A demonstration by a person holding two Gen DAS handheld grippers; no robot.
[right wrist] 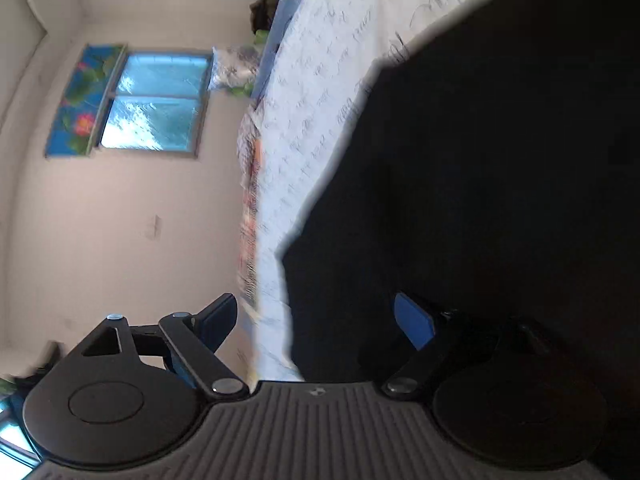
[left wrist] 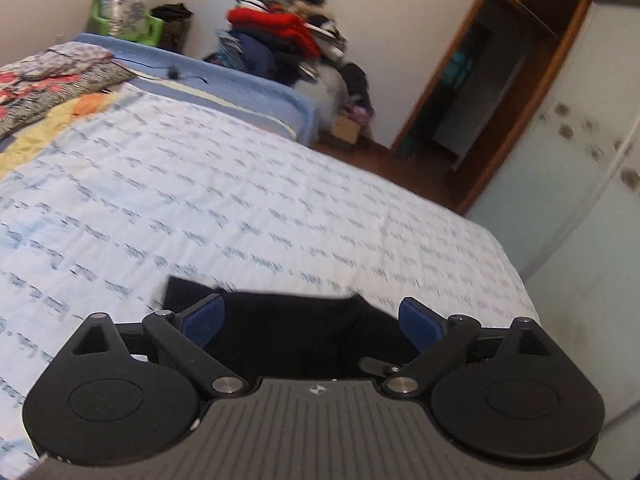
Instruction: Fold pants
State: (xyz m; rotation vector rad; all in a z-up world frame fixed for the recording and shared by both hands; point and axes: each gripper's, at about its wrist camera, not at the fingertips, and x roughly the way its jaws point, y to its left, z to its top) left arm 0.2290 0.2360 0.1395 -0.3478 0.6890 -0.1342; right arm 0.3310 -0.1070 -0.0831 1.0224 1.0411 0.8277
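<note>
We are in a bedroom, over a bed (left wrist: 248, 200) covered by a pale blue sheet printed with rows of script. One pair of black pants (left wrist: 288, 332) lies on that sheet near the edge closest to us; in the left wrist view its far hem runs straight across just ahead of the fingers, and in the right wrist view the same pants (right wrist: 500, 200) fill most of the right side, one corner jutting toward the sheet. Beyond the pants the sheet is bare and wide right up to the far edge and the right-hand corner of the bed, which leaves plenty of room to work. At the left edge of the bed a folded floral quilt (left wrist: 48, 80) rests, and past the far edge a heap of clothes (left wrist: 288, 32) stands against the wall. One open doorway (left wrist: 472, 92) and a pale wardrobe (left wrist: 580, 152) close off the right. One window (right wrist: 156, 104) shows in the right wrist view.

Our left gripper (left wrist: 312, 322) stands spread wide above the pants, blue pads clear of the cloth, holding nothing. Our right gripper (right wrist: 316, 320), rolled onto its side, is also well apart; the edge of the pants runs between its fingers, but the pads do not press on it.
</note>
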